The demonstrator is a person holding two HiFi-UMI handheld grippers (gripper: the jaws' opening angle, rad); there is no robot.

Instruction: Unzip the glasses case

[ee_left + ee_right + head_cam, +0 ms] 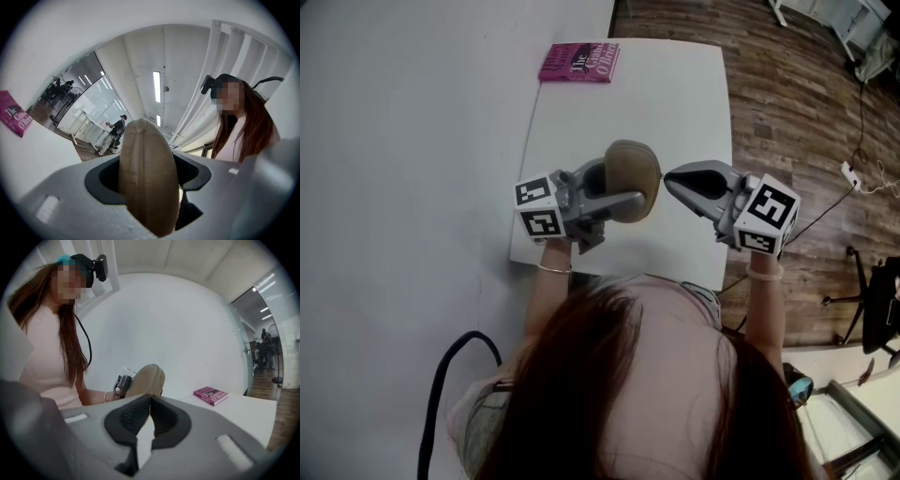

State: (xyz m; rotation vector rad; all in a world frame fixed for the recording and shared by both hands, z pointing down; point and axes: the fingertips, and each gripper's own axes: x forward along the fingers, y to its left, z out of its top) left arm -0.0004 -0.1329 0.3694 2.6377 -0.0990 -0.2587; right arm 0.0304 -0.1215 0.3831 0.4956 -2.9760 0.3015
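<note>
1. While spread wide enough to take it, clamped from both sides on the tan glasses case point(145, 154): jaws of the left gripper point(147, 187), dark pads pressed against the case's two broad faces.
2. Seen edge-on in the left gripper view, with a seam running up the middle and the rounded end sticking out past the jaws.
3. Shut along that seam, as far as it shows.
4. Held over the white table point(675, 84), toward its near edge.
5. Just right of the case point(633, 178): right gripper point(670, 180), jaws pressed together at the tips with nothing visible between them.
6. Pointed at the case's right end; cannot tell whether touching or just short of it.
7. Well beyond the case, at the table's far left corner: pink book point(579, 62), lying flat.
</note>
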